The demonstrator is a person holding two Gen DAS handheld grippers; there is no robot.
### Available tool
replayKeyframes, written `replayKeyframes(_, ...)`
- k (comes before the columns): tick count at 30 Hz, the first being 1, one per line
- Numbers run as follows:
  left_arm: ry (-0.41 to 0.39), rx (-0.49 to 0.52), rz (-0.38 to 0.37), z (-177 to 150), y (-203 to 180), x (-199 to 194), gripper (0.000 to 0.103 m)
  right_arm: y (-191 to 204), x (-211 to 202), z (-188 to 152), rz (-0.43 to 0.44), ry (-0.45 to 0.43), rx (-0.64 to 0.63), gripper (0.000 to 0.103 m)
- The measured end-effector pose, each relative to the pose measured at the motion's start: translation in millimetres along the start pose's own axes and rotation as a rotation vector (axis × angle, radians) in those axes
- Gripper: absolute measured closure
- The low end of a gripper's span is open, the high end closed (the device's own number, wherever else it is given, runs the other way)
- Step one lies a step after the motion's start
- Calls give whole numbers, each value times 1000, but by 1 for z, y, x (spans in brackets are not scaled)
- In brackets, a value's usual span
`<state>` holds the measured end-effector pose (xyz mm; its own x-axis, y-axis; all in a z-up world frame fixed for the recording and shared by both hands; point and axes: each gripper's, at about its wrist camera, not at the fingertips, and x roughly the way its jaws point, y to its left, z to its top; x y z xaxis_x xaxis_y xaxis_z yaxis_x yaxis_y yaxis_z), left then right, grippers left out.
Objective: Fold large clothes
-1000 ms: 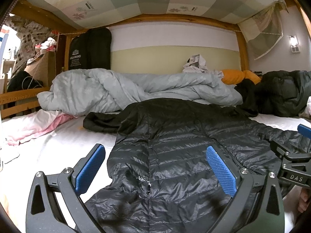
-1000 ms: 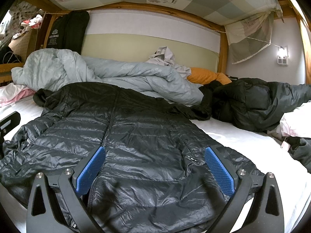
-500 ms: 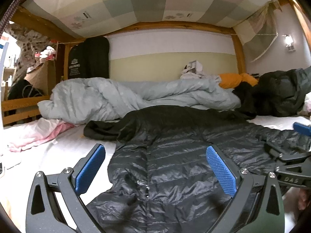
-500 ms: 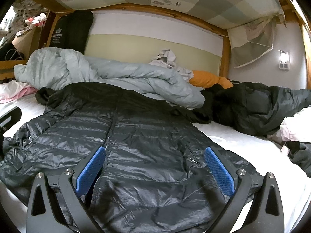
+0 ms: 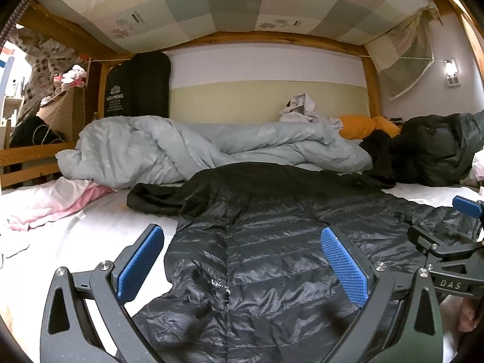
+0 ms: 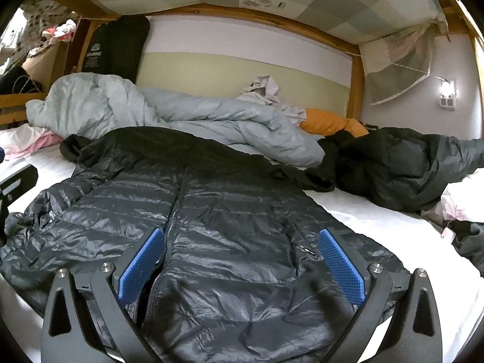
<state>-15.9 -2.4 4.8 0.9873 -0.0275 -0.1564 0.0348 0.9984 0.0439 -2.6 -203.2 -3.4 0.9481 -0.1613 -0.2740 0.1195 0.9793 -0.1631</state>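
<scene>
- Two tongs, one in each of my hands, hover low over a black quilted puffer jacket (image 5: 242,260) that lies front-up on the white bed sheet (image 5: 90,236). Neither holds anything.
- Nearest me, my left tongs (image 5: 242,267) stand wide apart, blue pads either side of the jacket's centre zip near the hem.
- My right tongs (image 6: 240,261) are likewise spread wide, one pad by the zip, the other near a pocket zipper on the jacket's right panel.
- To the right of my left tongs, the other tool's black frame shows, close above the jacket's right side.
- Beyond the pads, the jacket runs away from me to its collar, with one sleeve trailing left of both tongs and the other reaching right.
- To fold well, I judge each tong should pinch a side edge or sleeve, taking both slippery layers, then carry it across the zip line evenly.
- The shiny fabric will likely slide, so I should bite deep and lift low.
- Farther off, a bunched grey duvet (image 5: 187,151) lies across the bed.
- Far right of my tongs, another dark coat (image 6: 402,169) is heaped, well apart from the fold.
</scene>
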Motion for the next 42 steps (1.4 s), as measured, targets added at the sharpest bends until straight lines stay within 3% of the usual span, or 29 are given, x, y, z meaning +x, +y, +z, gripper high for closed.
replayKeyframes(5,75,-3,42,10,0,7,0,-3,2,2,1,10,14,0)
replayKeyframes(12,104,-2,54,26,6,-1,0,-6,-8,10,-4,-12,18,0)
replayKeyframes(24,92,23,35,38,5,-18,0,-11,-23,18,17,-8,19,0)
replayKeyframes(34,179,11,-32,29,13,-30,0,-25,-34,21,59,69,51,0)
replayKeyframes(38,194,84,-64,18,3,-45,0,-36,-40,9,94,143,102,0)
replayKeyframes(42,256,225,-132,3,-21,-53,0,-34,-41,-9,123,237,53,0)
